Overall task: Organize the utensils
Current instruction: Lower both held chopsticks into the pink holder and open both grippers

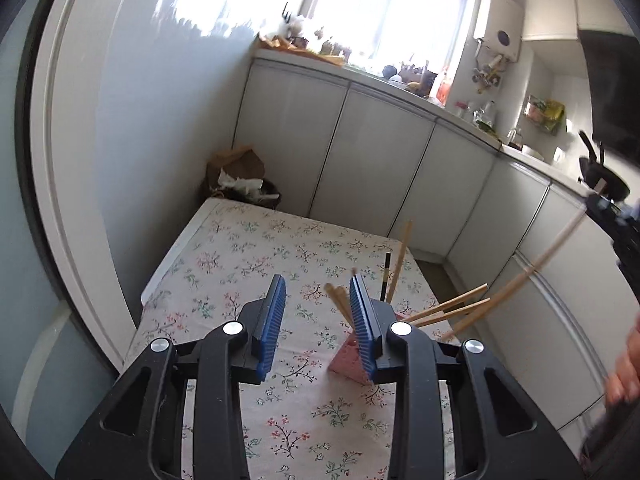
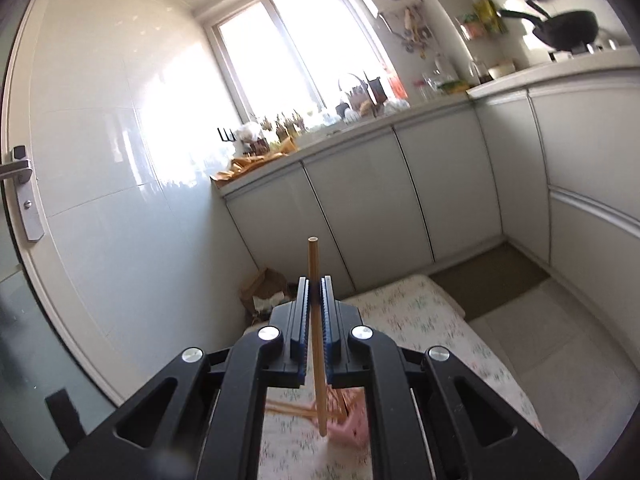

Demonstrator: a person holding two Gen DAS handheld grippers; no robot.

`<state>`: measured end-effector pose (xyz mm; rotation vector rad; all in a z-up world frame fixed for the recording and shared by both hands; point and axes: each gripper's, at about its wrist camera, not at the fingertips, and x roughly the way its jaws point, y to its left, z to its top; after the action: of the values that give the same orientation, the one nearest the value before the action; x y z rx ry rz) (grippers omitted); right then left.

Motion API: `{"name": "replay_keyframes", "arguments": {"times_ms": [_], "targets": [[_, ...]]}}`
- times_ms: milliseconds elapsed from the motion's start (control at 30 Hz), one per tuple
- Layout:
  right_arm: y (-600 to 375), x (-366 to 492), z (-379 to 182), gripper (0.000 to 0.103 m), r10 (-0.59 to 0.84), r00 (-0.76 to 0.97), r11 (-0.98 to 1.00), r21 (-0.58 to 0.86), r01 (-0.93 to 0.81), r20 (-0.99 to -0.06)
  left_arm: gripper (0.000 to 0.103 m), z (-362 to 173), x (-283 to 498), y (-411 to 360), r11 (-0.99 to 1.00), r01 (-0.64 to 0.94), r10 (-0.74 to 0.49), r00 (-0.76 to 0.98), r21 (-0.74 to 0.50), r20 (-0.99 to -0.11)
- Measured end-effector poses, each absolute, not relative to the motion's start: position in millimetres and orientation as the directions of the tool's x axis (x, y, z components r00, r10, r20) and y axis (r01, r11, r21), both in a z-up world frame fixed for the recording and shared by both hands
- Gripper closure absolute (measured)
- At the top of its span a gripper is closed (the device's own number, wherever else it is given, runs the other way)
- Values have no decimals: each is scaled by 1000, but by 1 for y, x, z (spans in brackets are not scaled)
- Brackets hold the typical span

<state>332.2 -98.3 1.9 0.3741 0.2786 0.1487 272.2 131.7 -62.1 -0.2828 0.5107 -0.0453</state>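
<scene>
A pink utensil holder (image 1: 351, 359) stands on the floral tablecloth (image 1: 256, 256), with several wooden chopsticks (image 1: 452, 308) and one dark chopstick (image 1: 386, 276) sticking out of it. My left gripper (image 1: 316, 312) is open and empty, its right finger just in front of the holder. My right gripper (image 2: 316, 284) is shut on a wooden chopstick (image 2: 316, 328), held above the pink holder (image 2: 352, 426), lower end near its top. That chopstick shows in the left wrist view (image 1: 532, 270) coming from the right.
White kitchen cabinets (image 1: 360, 160) line the wall beyond the table, their counter cluttered with items. A bin with a paper bag (image 1: 240, 176) sits in the corner past the table's far edge. A black pan (image 2: 568, 28) rests on the stove at right.
</scene>
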Motion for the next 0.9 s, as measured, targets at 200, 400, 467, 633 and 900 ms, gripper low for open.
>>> {"name": "replay_keyframes", "arguments": {"times_ms": [200,400,467,633,900], "targets": [[-66,371,-17,97,163,958,944,318,-83,-235,72,-65,267,149,958,-44,-98,879,-283,-467],[-44,394,-50,97,136,950,966,250,-64,-280,69,-70,270,162,950,-70,-90,872,-303,-482],[-42,393,-56,96,127,950,970,234,-59,-286,68,-69,269,163,951,-75,-83,873,-300,-481],[-40,375,-50,71,111,961,976,209,-59,-252,65,-70,267,162,953,-75,-80,872,-294,-483],[-51,319,-45,29,70,979,981,193,-33,-189,43,-65,259,155,958,-73,-68,880,-276,-469]]}}
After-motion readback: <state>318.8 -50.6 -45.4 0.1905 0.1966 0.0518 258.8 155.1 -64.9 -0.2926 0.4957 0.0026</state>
